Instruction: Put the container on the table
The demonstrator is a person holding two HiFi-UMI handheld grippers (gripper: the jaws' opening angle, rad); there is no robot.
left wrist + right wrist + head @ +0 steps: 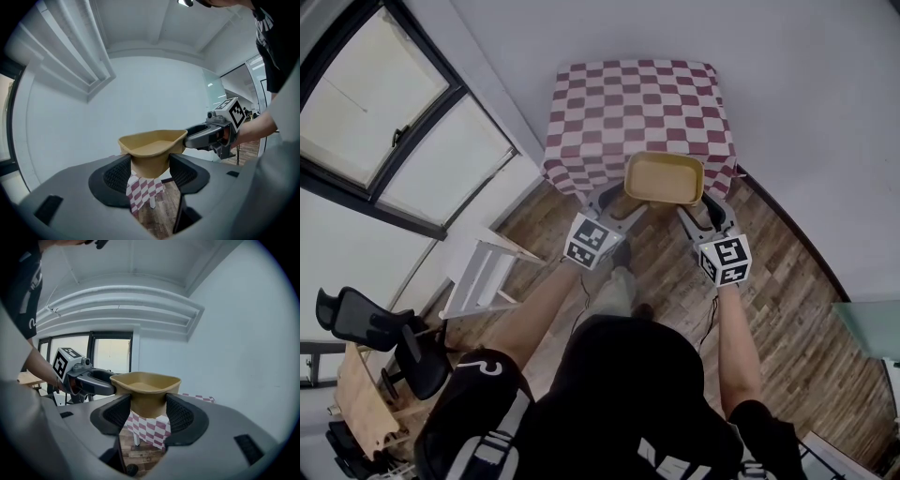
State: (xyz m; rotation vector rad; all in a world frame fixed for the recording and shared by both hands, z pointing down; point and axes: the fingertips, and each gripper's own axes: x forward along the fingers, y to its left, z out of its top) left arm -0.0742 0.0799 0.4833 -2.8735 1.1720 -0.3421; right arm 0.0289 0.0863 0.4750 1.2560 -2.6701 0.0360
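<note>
A tan rectangular container [664, 178] hangs in the air just in front of the near edge of the table [637, 108], which has a red-and-white checked cloth. My left gripper [619, 202] is shut on the container's left end [150, 157]. My right gripper [701, 208] is shut on its right end [147, 397]. Each gripper view shows the other gripper [211, 136] [89, 380] clamped on the far end. The container [152, 143] [145, 380] looks empty and level.
The table stands against a pale wall on a wooden plank floor [787, 309]. Large windows [384, 122] run along the left. A white stool [483, 277] and a black office chair [366, 323] stand at the left, behind me. A glass surface [872, 328] sits at the right.
</note>
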